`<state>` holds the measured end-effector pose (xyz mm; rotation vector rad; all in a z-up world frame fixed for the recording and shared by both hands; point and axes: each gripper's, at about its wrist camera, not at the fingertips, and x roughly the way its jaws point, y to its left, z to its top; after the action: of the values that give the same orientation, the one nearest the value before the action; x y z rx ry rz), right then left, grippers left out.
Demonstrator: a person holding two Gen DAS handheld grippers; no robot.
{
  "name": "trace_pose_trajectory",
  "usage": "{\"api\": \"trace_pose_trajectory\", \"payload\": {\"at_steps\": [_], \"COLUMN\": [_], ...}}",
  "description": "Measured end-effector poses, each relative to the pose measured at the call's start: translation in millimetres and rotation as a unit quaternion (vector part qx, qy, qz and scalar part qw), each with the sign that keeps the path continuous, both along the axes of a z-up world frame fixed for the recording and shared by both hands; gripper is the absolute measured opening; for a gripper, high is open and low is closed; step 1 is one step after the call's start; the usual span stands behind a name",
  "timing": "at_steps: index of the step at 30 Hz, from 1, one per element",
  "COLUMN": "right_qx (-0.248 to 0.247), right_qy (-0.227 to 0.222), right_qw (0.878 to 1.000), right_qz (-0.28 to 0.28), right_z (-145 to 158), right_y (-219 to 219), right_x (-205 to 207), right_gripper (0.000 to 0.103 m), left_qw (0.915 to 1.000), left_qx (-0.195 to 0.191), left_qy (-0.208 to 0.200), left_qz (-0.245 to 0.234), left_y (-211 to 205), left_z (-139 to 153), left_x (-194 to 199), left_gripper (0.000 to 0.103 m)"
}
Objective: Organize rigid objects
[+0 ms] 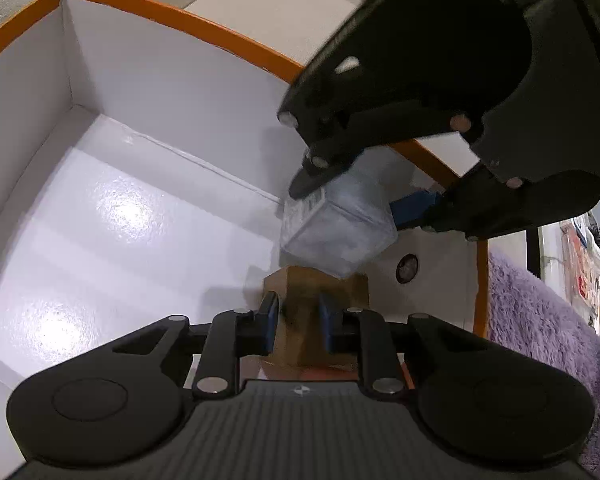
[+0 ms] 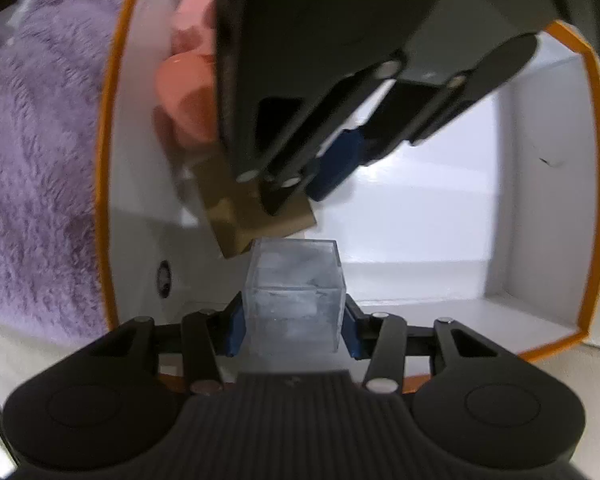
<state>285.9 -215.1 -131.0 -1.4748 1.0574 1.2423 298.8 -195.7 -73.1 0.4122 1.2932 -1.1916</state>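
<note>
My left gripper (image 1: 299,320) is shut on a small brown cardboard box (image 1: 320,304) and holds it inside a white box with an orange rim (image 1: 204,28). My right gripper (image 2: 294,326) is shut on a clear plastic cube (image 2: 296,292) and holds it inside the same box (image 2: 540,208). In the left wrist view the cube (image 1: 336,224) hangs just above the brown box, under the right gripper (image 1: 364,200). In the right wrist view the brown box (image 2: 240,220) sits just beyond the cube, held by the left gripper (image 2: 300,192).
A purple fluffy towel (image 1: 540,328) lies outside the box's right wall; it also shows in the right wrist view (image 2: 36,160). A pink-orange object (image 2: 188,92) shows inside the box by its left wall. A round dark sticker (image 1: 407,268) marks the wall.
</note>
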Motion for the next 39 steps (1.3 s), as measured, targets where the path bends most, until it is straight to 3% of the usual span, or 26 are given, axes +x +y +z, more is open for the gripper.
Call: {"api": "trace_pose_trajectory", "payload": {"at_steps": [16,24,25,26,36,39], "right_qx": [-0.050,-0.011,-0.008,-0.009,-0.011,-0.012], "right_qy": [0.015,0.049,0.053,0.057,0.052,0.072], "right_qw": [0.998,0.996,0.996,0.995,0.993,0.989], "right_qz": [0.018,-0.068,-0.076,-0.083,-0.109,-0.132], "right_z": [0,16,19,23,6,-4], "right_y": [14,3,2,2,20,17], "right_x": [-7,21,21,20,35,40], "right_gripper": [0.048,0.047,0.035,0.030,0.031,0.040], "left_qw": [0.9997,0.9993,0.9993,0.9992,0.9991,0.9992], "left_qx": [-0.018,-0.027,-0.029,-0.029,-0.027,-0.023], "left_qy": [0.007,0.006,0.006,0.005,0.004,0.015], "left_qz": [0.013,0.023,0.025,0.027,0.032,0.029], "left_y": [41,51,52,53,53,49], "left_z": [-5,-5,-5,-4,-5,-7], "left_x": [1,3,3,4,1,2], "left_gripper": [0.022,0.022,0.022,0.021,0.021,0.021]}}
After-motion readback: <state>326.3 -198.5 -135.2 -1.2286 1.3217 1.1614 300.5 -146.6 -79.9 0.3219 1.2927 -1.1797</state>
